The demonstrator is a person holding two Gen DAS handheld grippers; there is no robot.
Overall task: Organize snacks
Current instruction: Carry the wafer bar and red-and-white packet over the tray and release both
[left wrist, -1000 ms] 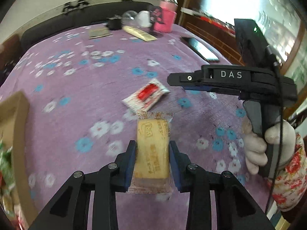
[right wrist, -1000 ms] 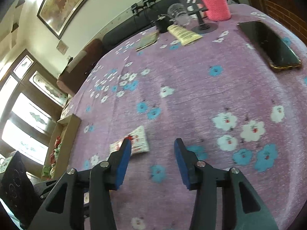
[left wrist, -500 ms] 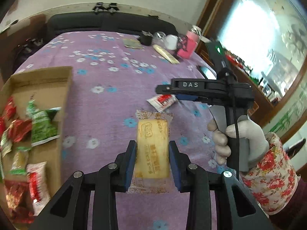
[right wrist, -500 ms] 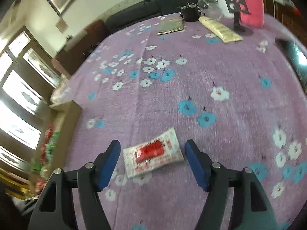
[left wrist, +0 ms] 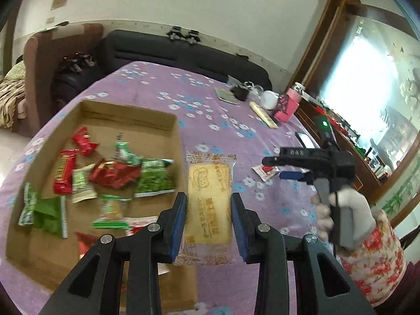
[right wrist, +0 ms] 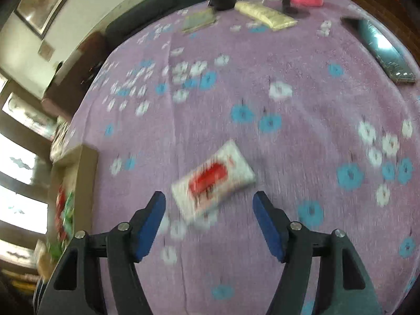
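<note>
1. Left gripper (left wrist: pixel 208 221): jaws clamped on a clear-wrapped biscuit packet (left wrist: pixel 209 204), one blue pad on each long edge; the packet is held clear of the surface, its sealed end pointing to 12 o'clock

2. Right gripper (right wrist: pixel 210 221): jaws apart and holding nothing. A white sachet with a red panel (right wrist: pixel 214 178) lies flat on the cloth just ahead of them, between the two pad lines and angled toward 2 o'clock. No contact is visible; this view is blurred

3. In the left wrist view the same sachet sits on the cloth at about 3 o'clock of the held packet, under the right gripper

4. Cardboard box (left wrist: pixel 131 116): open-topped, on the tabletop at 9 to 10 o'clock of the held packet. It holds a loose heap of red, green and white wrapped snacks (left wrist: pixel 115 176). The packet hangs at the box's right wall, not yet plainly over the interior

5. Tabletop (right wrist: pixel 302 99), covered with a purple flowered cloth: at the far edge, 12 to 1 o'clock, stand a pink container, a cream tube, a phone and small oddments, seemingly not part of the sorting

6. Assessment: the job appears nearly complete. Most snacks are boxed; one is in hand awaiting release and one is awaiting pick-up. No other loose snack is visible
</note>
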